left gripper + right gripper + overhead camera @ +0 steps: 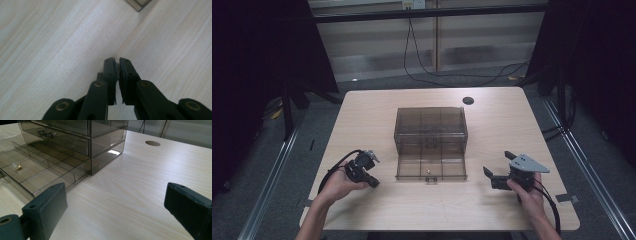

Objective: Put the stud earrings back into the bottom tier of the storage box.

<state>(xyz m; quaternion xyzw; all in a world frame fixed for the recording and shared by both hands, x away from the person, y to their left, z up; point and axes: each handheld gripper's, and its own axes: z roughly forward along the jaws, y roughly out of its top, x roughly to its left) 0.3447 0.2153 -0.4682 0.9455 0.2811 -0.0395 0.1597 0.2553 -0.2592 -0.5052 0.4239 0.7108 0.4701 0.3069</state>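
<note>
Pale wood grain covers the table (pixel 377 107), which stands on a grey floor between dark curtains. A smoky see-through drawer box (pixel 430 127) sits at its middle. Its bottom drawer (pixel 430 168) is pulled out toward the person, and the right gripper view shows a small gold-coloured piece (pixel 18 165) lying in one of its compartments.

The left gripper (pixel 374 183) lies low over the table to the left of the drawer, well apart from it. Its fingers (pixel 110 72) are pressed nearly together, and something tiny with a metal glint seems pinched at their tips; what it is cannot be told, though it may be another small piece like the one in the drawer. The right gripper (pixel 498 166) waits to the right of the drawer, its fingers (pixel 47 205) spread wide with nothing between them.

As a judgement, the work is well under way: the drawer is already out and one piece is in it. Left to do, it seems, are carrying the pinched item over to a compartment, releasing it, and probably pushing the drawer back in.

Little stands in the way. Bare table lies between the left gripper and the drawer; its low front wall and inner dividers are the edges to clear. A round cable hole (pixel 468 100) sits behind the box, and cables (pixel 422 65) hang at the far wall, both out of reach of the work.
</note>
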